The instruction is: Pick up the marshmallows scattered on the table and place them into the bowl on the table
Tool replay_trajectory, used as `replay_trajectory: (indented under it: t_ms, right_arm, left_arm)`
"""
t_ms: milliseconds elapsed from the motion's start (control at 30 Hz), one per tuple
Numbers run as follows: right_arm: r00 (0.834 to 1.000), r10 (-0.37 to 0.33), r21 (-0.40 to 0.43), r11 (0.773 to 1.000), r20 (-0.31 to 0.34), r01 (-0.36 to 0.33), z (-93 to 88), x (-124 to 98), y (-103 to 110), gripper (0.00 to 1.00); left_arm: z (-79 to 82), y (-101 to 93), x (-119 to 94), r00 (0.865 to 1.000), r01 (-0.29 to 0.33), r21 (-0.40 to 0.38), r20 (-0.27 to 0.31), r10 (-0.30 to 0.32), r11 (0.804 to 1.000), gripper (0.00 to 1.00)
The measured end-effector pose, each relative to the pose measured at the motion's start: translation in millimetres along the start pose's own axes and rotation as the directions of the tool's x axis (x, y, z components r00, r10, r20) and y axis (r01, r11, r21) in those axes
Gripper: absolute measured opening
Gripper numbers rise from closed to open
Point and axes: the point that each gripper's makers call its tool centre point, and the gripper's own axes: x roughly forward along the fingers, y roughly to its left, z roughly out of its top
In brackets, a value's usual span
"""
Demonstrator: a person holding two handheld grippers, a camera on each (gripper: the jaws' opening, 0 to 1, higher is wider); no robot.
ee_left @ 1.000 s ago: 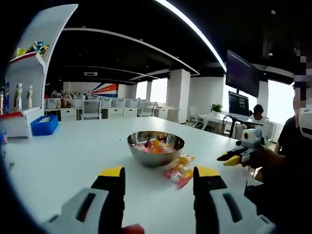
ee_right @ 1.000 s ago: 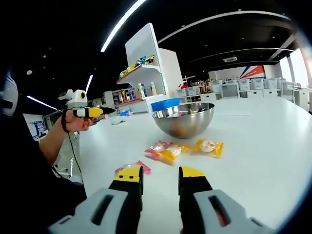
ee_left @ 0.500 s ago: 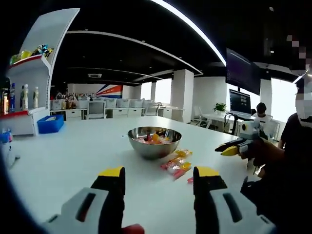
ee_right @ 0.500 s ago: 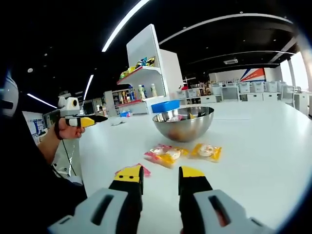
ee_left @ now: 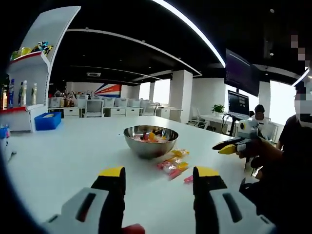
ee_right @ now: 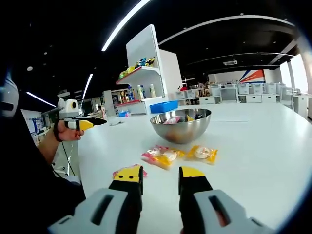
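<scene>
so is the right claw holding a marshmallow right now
No, the right claw is open and empty above the table, with the wrapped marshmallows lying beyond it.

Steel bowl (ee_right: 181, 125) upright, holding wrapped marshmallows; more marshmallow packets (ee_right: 203, 153) — yellow, pink — scattered just beside it

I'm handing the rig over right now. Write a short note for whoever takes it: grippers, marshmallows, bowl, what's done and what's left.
Left gripper: open, empty, held above the table.
Right gripper: open, empty, also held off the table.
Bowl: upright mid-table, several wrapped marshmallows already inside.
Left on the table: a pink-and-yellow pack cluster and a yellow pack just in front of the bowl, plus a pink pack lying close by the right gripper's jaws.
To do: pick those up and drop them into the bowl.
</scene>
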Motion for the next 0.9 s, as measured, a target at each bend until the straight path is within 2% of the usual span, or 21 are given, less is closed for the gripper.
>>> replay_trajectory:
  t_ms: [267, 700, 900]
  right_arm:
    - [0.998, 0.024, -0.038, 0.999, -0.057, -0.026, -6.0, 10, -12, 0.32]
    - [0.995, -0.005, -0.130, 0.991, -0.096, -0.008, 7.5, 13, -45, 0.33]
    - [0.990, 0.018, -0.172, 0.984, -0.140, -0.042, 6.9, 24, -48, 0.33]
  left_arm:
    - [-0.8, -6.4, 4, 1.000, 0.025, -0.009, 0.003, -0.025, 1.000, 0.55]
    - [-5.9, -8.2, 8, 0.999, 0.033, -0.017, -0.011, -0.033, 0.999, 0.55]
    - [-5.9, -11.1, 10, 0.999, 0.042, -0.014, -0.013, -0.042, 0.999, 0.55]
